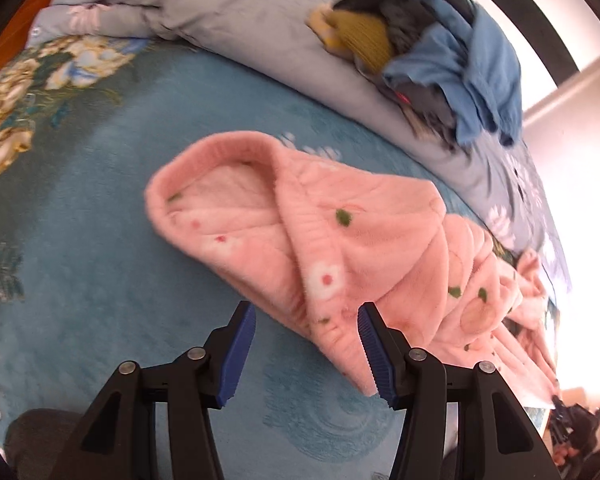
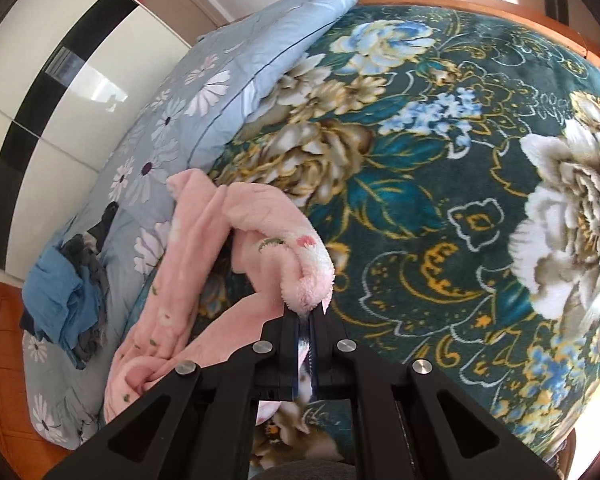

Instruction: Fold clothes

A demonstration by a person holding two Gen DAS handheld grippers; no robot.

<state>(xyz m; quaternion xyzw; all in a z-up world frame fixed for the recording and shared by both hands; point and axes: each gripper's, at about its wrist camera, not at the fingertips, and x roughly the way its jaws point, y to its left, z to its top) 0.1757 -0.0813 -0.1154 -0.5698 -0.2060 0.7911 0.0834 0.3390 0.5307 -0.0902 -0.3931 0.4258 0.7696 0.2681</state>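
Observation:
A pink fleece garment [image 1: 340,240] with small flower and leaf prints lies partly folded on the teal floral blanket [image 1: 80,220]. My left gripper [image 1: 306,320] is open just above the garment's near edge, with the edge between its blue pads [image 1: 374,356]. In the right wrist view my right gripper [image 2: 304,314] is shut on a bunched end of the same pink garment [image 2: 268,224] and holds it up above the blanket [image 2: 440,200].
A pile of blue, grey and mustard clothes [image 1: 440,52] sits on a grey-blue daisy duvet [image 1: 220,4] along the far side; the pile also shows in the right wrist view [image 2: 66,300]. An orange wooden bed frame [image 2: 8,380] edges the bed.

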